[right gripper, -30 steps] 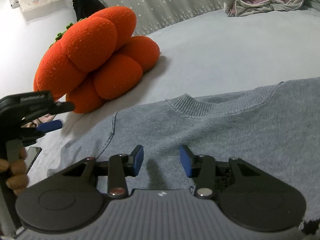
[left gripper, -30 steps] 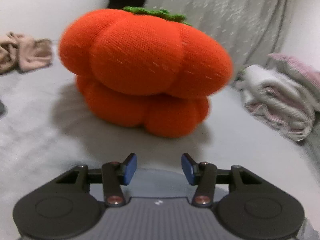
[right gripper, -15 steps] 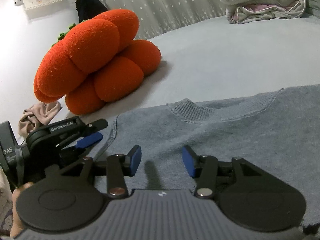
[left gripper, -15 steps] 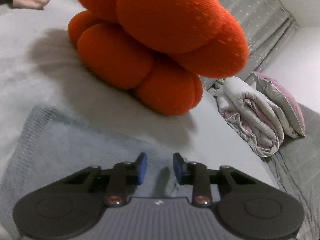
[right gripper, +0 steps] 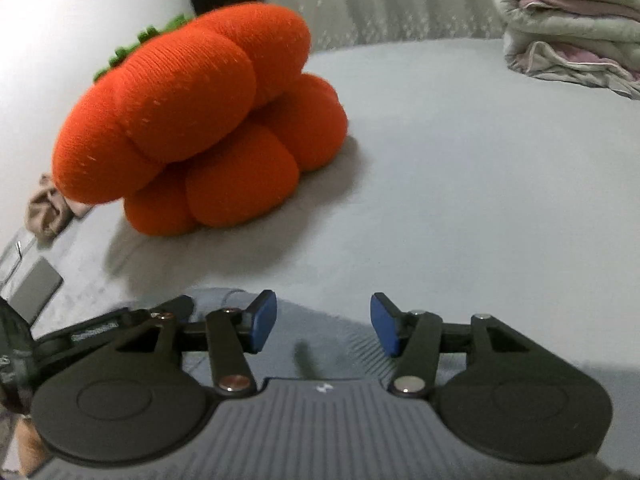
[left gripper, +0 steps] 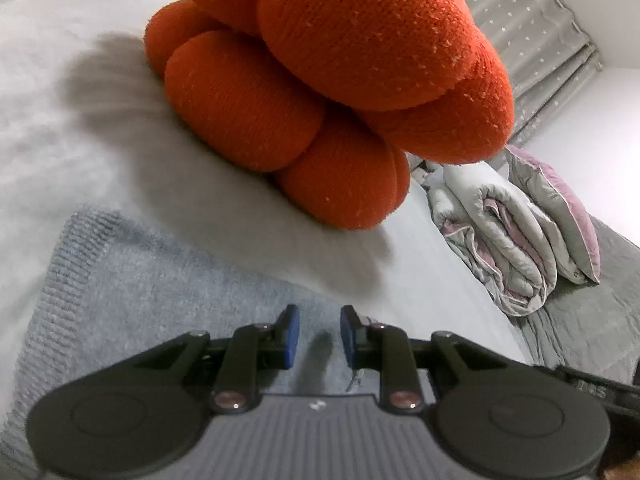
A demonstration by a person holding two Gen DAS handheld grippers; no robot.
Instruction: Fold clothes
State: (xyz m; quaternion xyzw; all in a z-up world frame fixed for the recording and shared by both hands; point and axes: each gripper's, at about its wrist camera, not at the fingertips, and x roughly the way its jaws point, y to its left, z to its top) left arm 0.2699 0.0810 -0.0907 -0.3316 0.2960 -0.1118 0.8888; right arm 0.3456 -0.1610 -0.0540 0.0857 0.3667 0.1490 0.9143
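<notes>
A grey-blue knitted sweater (left gripper: 140, 292) lies flat on the pale grey bed. In the left wrist view its ribbed edge runs along the left. My left gripper (left gripper: 319, 336) hovers just over the sweater's far edge, jaws a narrow gap apart, holding nothing. In the right wrist view only a strip of the sweater (right gripper: 320, 344) shows beneath my right gripper (right gripper: 323, 328), which is open and empty over the ribbed collar area. The left gripper's body (right gripper: 100, 332) shows at the right view's lower left.
A big orange pumpkin cushion (left gripper: 340, 80) (right gripper: 200, 128) sits on the bed just beyond the sweater. A folded grey and pink quilt (left gripper: 512, 232) (right gripper: 572, 28) lies at the far right. A beige garment (right gripper: 52, 208) and a phone (right gripper: 34, 288) lie at the left.
Both grippers came down and forward over the sweater's far edge. The left gripper's jaws narrowed; it now sits close beside the right one.
</notes>
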